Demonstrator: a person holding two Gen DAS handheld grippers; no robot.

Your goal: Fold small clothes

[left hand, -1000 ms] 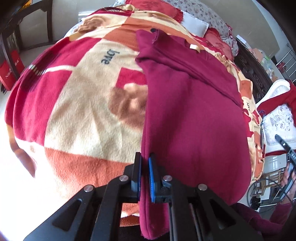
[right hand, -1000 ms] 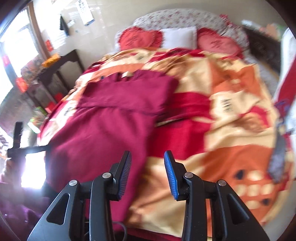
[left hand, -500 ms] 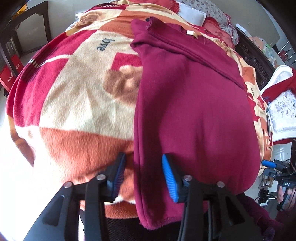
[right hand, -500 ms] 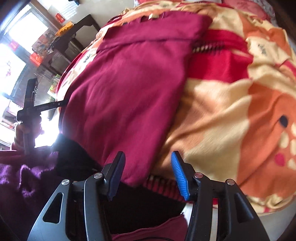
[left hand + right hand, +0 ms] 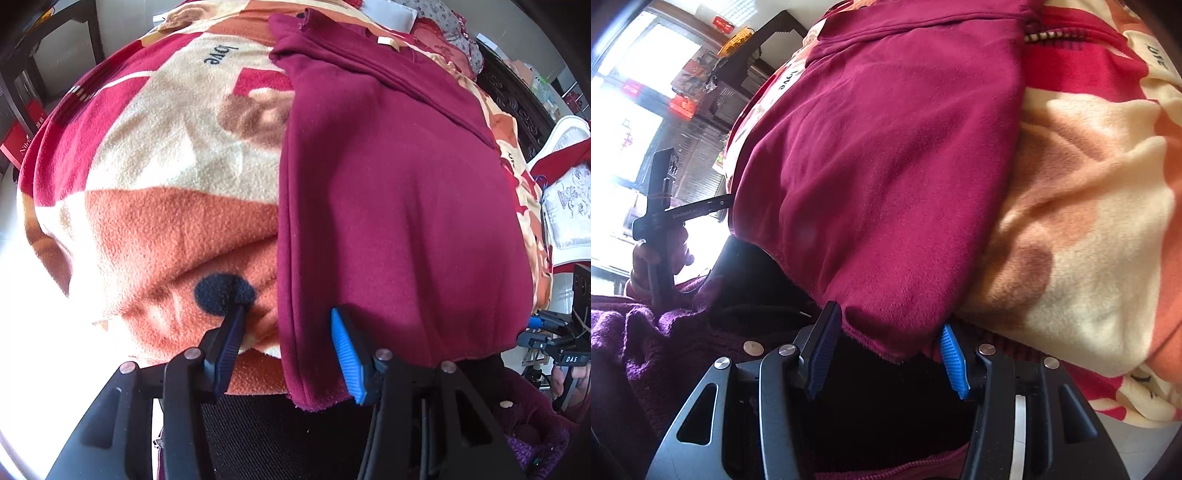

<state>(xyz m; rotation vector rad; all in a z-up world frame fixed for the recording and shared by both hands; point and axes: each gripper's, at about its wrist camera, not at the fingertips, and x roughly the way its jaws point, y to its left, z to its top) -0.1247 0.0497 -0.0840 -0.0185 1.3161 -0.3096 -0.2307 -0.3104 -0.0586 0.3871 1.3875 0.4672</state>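
A maroon sweater (image 5: 388, 192) lies lengthwise on the bed, sleeves folded in, its hem hanging over the near edge. My left gripper (image 5: 286, 325) is open, its jaws on either side of the sweater's left hem corner. In the right wrist view the sweater (image 5: 886, 155) fills the middle. My right gripper (image 5: 888, 334) is open, its jaws on either side of the right hem corner. Neither gripper grips the cloth.
A fleece blanket (image 5: 155, 184) in red, orange and cream covers the bed. Pillows (image 5: 443, 33) lie at the head. A dark wooden chair (image 5: 44, 48) stands at the left, a white chair (image 5: 569, 199) at the right. The person's purple sleeve (image 5: 639, 332) is close by.
The left gripper was shut on the sweater's left edge and has let go and opened. Both grippers have moved down to the hem corners at the bed's near edge.
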